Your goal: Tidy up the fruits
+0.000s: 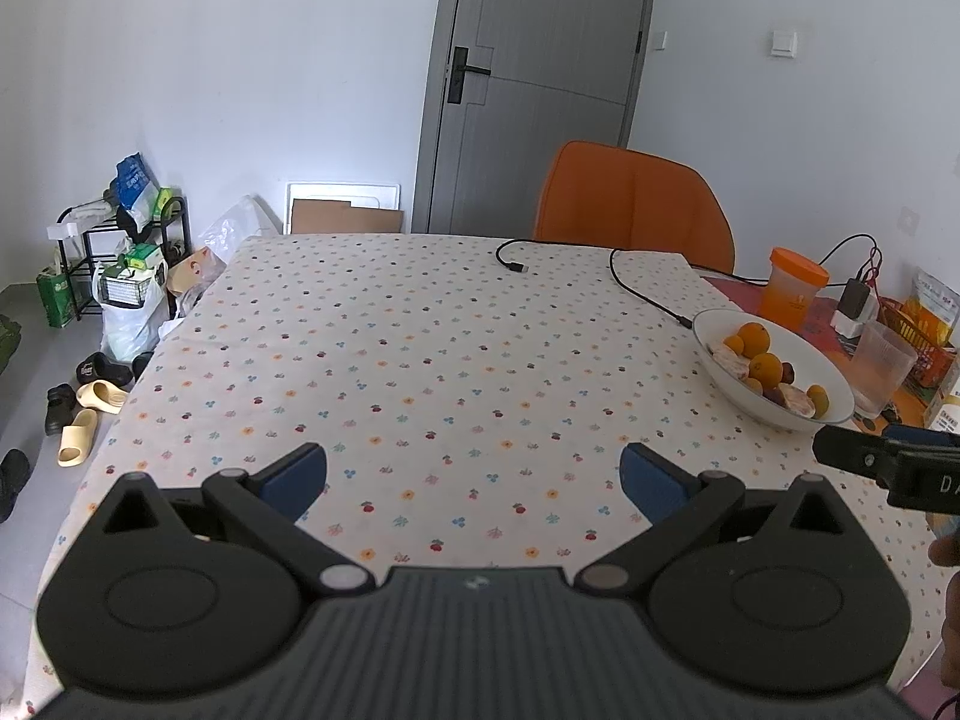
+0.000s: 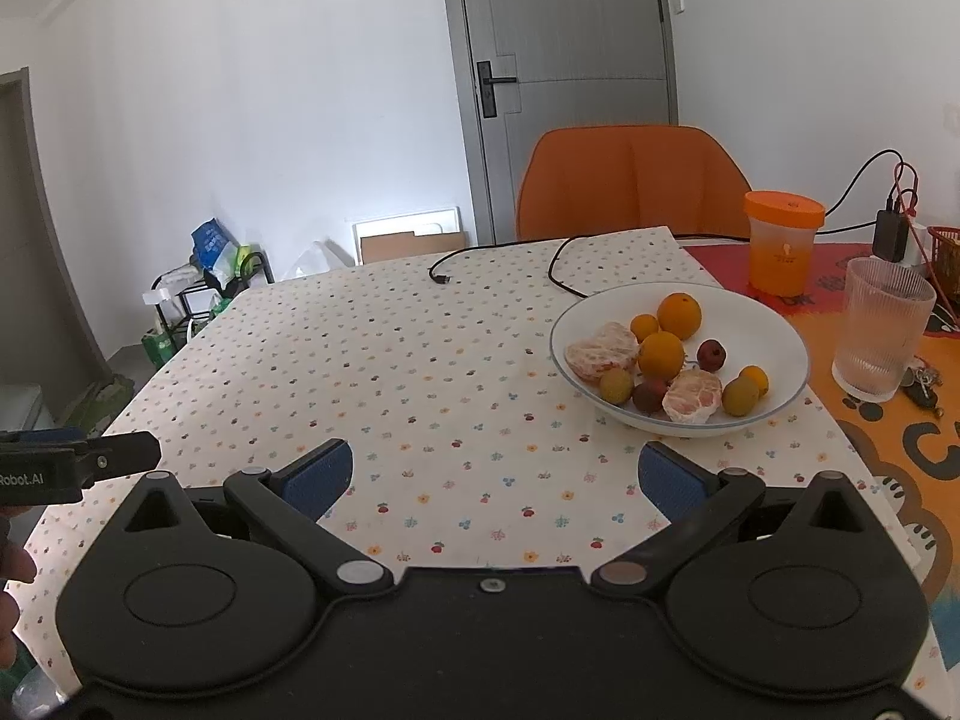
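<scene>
A white bowl [image 2: 774, 324] on the dotted tablecloth holds oranges [image 2: 660, 353], two peeled citrus pieces [image 2: 602, 349], small dark red fruits [image 2: 711, 354] and small yellow-green fruits [image 2: 740, 396]. The bowl also shows at the right in the left wrist view [image 1: 711, 324]. My right gripper [image 2: 495, 477] is open and empty, above the cloth just in front and left of the bowl. My left gripper [image 1: 474, 477] is open and empty over the bare cloth, well left of the bowl. Each gripper's tip shows at the other view's edge.
An orange-lidded cup [image 2: 780, 243] and a ribbed clear glass [image 2: 882, 330] stand right of the bowl, with keys [image 2: 921, 387] beside the glass. A black cable [image 2: 498, 258] lies across the far table. An orange chair [image 2: 633, 183] stands behind it. Shoes and bags [image 1: 108, 312] lie on the floor at left.
</scene>
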`<state>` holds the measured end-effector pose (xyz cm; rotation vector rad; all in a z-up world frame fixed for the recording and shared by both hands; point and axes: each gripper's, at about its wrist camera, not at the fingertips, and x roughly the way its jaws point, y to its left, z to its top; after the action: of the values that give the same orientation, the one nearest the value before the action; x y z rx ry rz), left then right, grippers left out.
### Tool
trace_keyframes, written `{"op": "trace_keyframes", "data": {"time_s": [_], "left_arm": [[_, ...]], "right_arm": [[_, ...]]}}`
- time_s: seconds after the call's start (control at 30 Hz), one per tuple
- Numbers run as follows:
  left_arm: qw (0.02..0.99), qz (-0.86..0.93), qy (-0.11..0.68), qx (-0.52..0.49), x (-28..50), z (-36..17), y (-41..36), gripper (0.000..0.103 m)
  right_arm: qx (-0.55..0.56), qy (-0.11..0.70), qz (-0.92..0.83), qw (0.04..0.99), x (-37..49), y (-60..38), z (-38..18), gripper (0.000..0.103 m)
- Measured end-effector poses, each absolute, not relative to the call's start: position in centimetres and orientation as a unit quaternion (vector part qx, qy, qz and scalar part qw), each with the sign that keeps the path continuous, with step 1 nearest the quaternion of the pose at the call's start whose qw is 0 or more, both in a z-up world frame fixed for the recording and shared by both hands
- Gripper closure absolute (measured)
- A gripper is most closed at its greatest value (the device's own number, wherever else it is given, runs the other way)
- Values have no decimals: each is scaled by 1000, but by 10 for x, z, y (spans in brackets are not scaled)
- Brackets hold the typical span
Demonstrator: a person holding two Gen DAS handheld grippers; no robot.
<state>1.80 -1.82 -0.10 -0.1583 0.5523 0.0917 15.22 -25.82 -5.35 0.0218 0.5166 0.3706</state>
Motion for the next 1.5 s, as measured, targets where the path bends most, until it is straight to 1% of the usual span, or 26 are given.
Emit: {"op": "trace_keyframes", "data": {"time_s": [1.5], "left_arm": [[957,45,275,-84,19,2,-18,0]], "right_arm": [[6,258,181,949,152,-257,-54,0]]}}
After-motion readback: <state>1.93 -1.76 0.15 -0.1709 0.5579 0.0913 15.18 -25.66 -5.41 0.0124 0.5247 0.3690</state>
